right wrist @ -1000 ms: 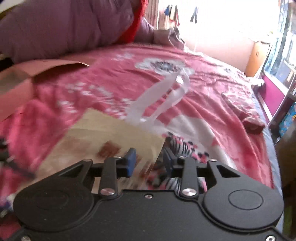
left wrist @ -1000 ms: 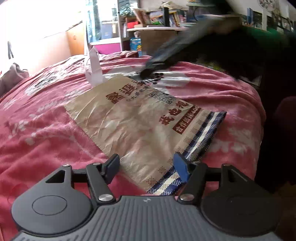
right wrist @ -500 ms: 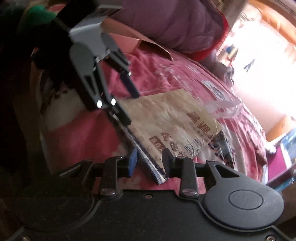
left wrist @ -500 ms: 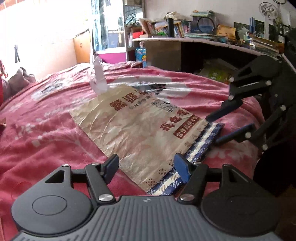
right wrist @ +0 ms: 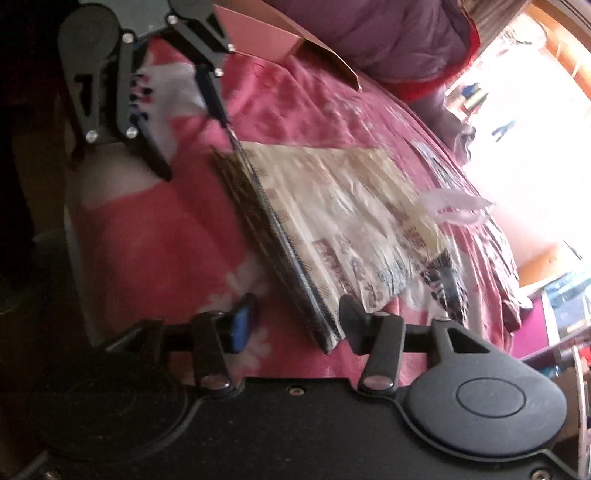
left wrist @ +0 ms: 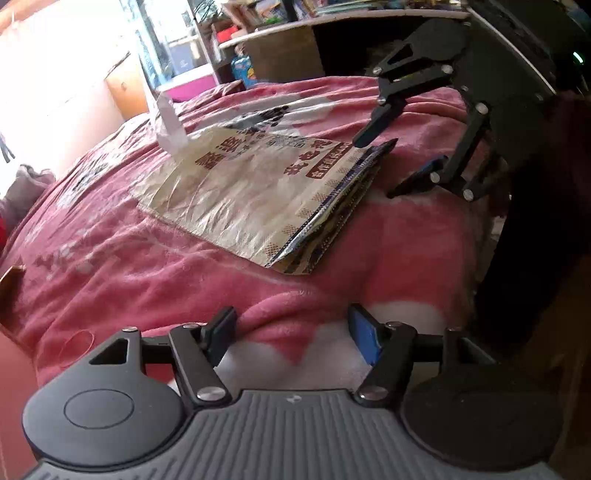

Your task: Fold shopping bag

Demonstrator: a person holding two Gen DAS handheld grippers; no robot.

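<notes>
The beige shopping bag (left wrist: 258, 192) with red print lies flat on the pink blanket (left wrist: 122, 266), its blue-checked bottom edge (left wrist: 332, 221) toward the bed's edge and its white handle (left wrist: 170, 122) standing up at the far end. My left gripper (left wrist: 291, 328) is open, a little short of the bag's near corner, holding nothing. My right gripper (left wrist: 393, 155) is open at the other corner of the checked edge. In the right wrist view that corner of the bag (right wrist: 343, 221) lies between the open fingers of the right gripper (right wrist: 297, 315); the left gripper (right wrist: 195, 151) hovers by the far corner.
A wooden desk (left wrist: 288, 48) piled with books stands beyond the bed. A cardboard box (right wrist: 280, 33) and purple bedding (right wrist: 388, 33) lie behind the bag. The blanket drops off the bed edge (left wrist: 476, 236) on the right. An orange rubber band (left wrist: 77, 343) lies near my left gripper.
The right gripper left the handle end, swung round to the checked bottom edge and now straddles its corner. The left gripper drew back and sank lower, off the bag's near edge.
</notes>
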